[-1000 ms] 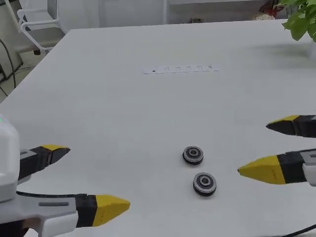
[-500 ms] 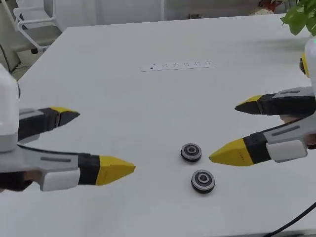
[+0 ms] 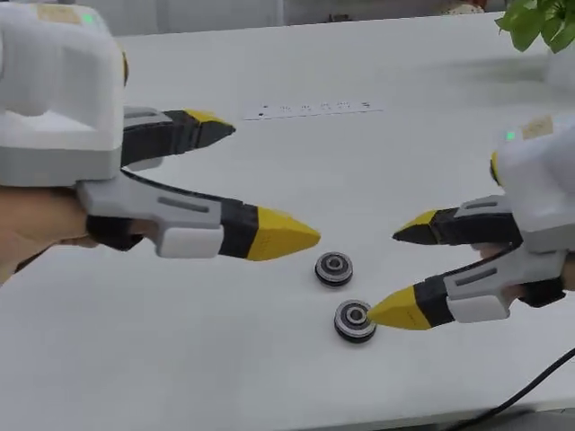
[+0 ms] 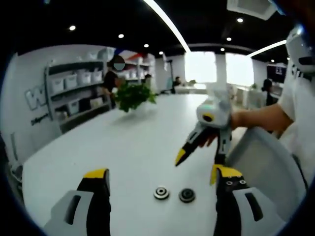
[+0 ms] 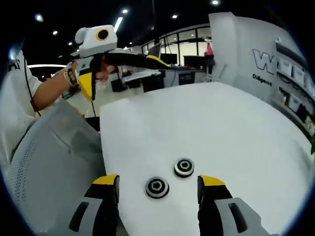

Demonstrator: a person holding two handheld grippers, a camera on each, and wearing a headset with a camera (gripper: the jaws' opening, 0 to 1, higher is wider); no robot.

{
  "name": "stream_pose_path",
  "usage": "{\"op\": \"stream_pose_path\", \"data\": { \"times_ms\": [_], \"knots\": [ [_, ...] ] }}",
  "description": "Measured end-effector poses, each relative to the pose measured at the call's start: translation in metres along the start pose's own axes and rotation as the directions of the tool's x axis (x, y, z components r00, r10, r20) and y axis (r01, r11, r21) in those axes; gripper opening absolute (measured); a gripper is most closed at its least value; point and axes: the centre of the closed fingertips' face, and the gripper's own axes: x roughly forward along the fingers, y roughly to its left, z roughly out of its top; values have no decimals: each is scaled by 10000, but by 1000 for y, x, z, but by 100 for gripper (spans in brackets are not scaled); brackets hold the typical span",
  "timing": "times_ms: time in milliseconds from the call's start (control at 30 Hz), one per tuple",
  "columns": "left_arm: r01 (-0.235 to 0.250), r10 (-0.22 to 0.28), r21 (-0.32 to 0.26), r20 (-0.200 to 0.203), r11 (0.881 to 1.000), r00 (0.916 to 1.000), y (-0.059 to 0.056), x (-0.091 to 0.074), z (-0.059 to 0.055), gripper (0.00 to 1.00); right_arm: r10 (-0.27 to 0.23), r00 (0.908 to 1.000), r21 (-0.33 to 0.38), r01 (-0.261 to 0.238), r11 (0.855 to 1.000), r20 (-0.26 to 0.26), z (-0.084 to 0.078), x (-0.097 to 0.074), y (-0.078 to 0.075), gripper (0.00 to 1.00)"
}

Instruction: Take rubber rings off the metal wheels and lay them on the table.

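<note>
We log left gripper (image 3: 269, 184) and right gripper (image 3: 384, 274) both spread wide, empty. Near wheel (image 3: 355, 321) at right gripper's lower fingertip, far wheel (image 3: 333, 268) just beyond; 2 rubber rings (image 3: 333, 284) still fitted, on table (image 3: 269, 359).

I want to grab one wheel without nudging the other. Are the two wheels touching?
Apart. The right gripper view shows bare table between the nearer wheel and the farther wheel; the head view shows the same gap.
</note>
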Motion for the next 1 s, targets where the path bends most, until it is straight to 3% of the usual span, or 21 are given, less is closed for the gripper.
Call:
{"op": "stream_pose_path", "data": {
  "times_ms": [100,233,400,433,500,567,633,667,733,800,867,1000],
  "knots": [
    [188,-190,256,58,9995,9998,-4,15,-1,87,126,9999,-80,-126,9999,-14,-3,3,1,58],
    [347,-361,364,396,9987,9986,-11,34,-3,91,298,9985,323,-313,9990,459,0,6,-3,51],
    [538,-550,218,596,9983,9967,-17,50,-20,84,423,9957,801,-489,9956,819,-3,11,-7,51],
    [577,-579,50,675,9983,9960,-18,53,-25,83,569,9955,916,-638,9937,764,-6,14,-5,50],
    [484,-458,-349,720,9982,9963,-18,58,-36,80,761,9970,1138,-772,9905,143,-19,17,-2,43],
    [485,-452,-507,628,9975,9970,-19,60,-45,77,681,9977,918,-681,9934,28,-23,20,-3,44],
    [659,-657,-144,175,9977,9977,-24,63,-55,73,774,9969,1022,-757,9919,-123,-28,23,0,48],
    [576,-577,72,178,9983,9982,-25,66,-57,72,808,9965,1018,-782,9917,-222,-30,24,1,48],
    [534,-533,-42,251,9986,9983,-27,70,-61,66,790,9959,892,-748,9932,-442,-35,25,1,46],
    [881,-874,-475,172,9950,9960,-35,74,-66,61,753,9956,967,-698,9929,-551,-40,26,-1,44],
    [963,-955,-451,196,9943,9952,-39,77,-69,57,750,9952,1083,-679,9918,-631,-42,27,-1,44],
    [1272,-1276,-197,-205,9917,9916,-50,83,-84,48,673,9963,668,-637,9957,-541,-39,28,0,40]
  ]
}}
